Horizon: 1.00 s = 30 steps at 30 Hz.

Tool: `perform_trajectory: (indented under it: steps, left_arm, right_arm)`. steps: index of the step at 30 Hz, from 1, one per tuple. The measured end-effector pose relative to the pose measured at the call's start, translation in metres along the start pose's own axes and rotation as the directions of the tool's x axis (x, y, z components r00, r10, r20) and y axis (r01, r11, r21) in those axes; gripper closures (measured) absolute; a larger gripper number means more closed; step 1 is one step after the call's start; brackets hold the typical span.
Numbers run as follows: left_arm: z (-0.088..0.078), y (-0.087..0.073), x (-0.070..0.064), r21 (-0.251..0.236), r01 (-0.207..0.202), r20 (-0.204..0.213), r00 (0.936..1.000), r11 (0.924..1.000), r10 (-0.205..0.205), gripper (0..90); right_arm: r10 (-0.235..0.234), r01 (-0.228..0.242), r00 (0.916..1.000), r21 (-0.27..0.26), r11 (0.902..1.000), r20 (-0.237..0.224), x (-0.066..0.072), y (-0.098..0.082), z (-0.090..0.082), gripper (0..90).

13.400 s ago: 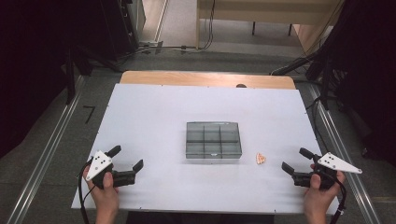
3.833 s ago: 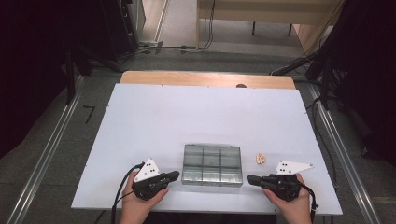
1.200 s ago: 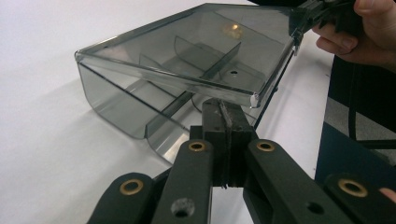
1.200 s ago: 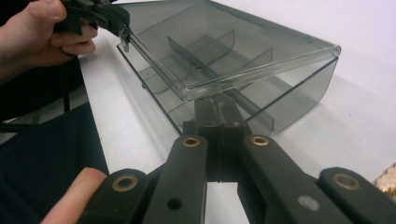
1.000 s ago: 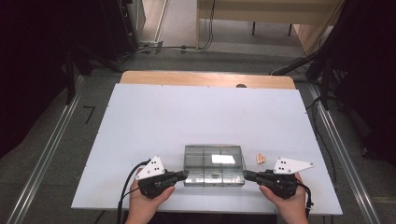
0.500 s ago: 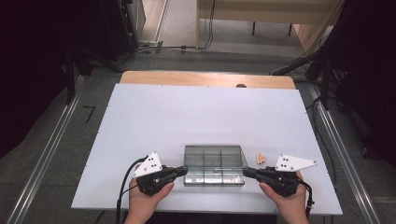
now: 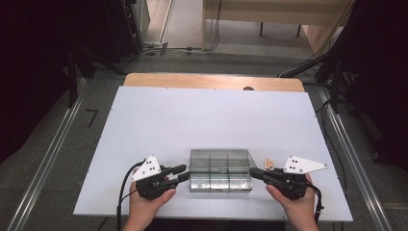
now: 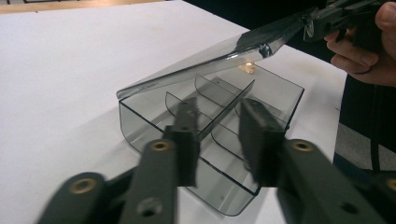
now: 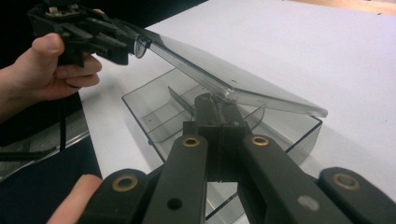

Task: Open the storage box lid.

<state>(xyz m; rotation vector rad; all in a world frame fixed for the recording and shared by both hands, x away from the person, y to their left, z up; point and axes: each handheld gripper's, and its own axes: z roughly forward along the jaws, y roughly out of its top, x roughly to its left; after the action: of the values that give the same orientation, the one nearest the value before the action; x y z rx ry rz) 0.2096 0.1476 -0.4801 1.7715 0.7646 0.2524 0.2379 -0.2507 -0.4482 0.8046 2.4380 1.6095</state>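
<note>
A smoky clear compartment box (image 7: 220, 179) lies on the white table near the front edge. Its lid (image 8: 224, 51) is tilted up at the front. My right gripper (image 9: 217, 100) is shut on the lid's edge (image 9: 224, 70) and holds it raised; it stands at the box's right side (image 7: 253, 173). My left gripper (image 7: 183, 173) is at the box's left side. Its jaws have just been opening and now stand apart (image 8: 217, 105) with nothing pressed between them, the box's dividers beyond. In the right gripper view the left gripper (image 9: 126, 44) sits by the lid's far corner.
A small beige piece (image 7: 268, 162) lies on the table just right of the box, close to my right gripper. The white table (image 7: 211, 120) stretches bare behind the box to a wooden strip (image 7: 211, 81) at its far edge. Dark floor and cables lie beyond.
The left gripper's jaws have parted and its tips have drawn slightly away from the box's left side. The right gripper has kept its place on the lid.
</note>
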Motion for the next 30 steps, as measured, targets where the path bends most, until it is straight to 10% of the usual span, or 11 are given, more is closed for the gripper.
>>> perform_trajectory:
  steps: [14,30]
  left_arm:
    - [0.025,0.023,0.013,0.002,0.059,-0.012,0.9982,0.9983,-0.059,0.0]
    - [0.056,0.024,0.03,0.008,0.129,-0.039,0.9909,0.9916,-0.129,12.4]
  right_arm:
    - [0.011,-0.011,0.9999,-0.01,0.9999,0.005,-0.007,0.024,0.003,88.4]
    - [0.052,-0.052,0.9986,-0.014,0.9985,-0.004,-0.026,0.039,0.005,88.4]
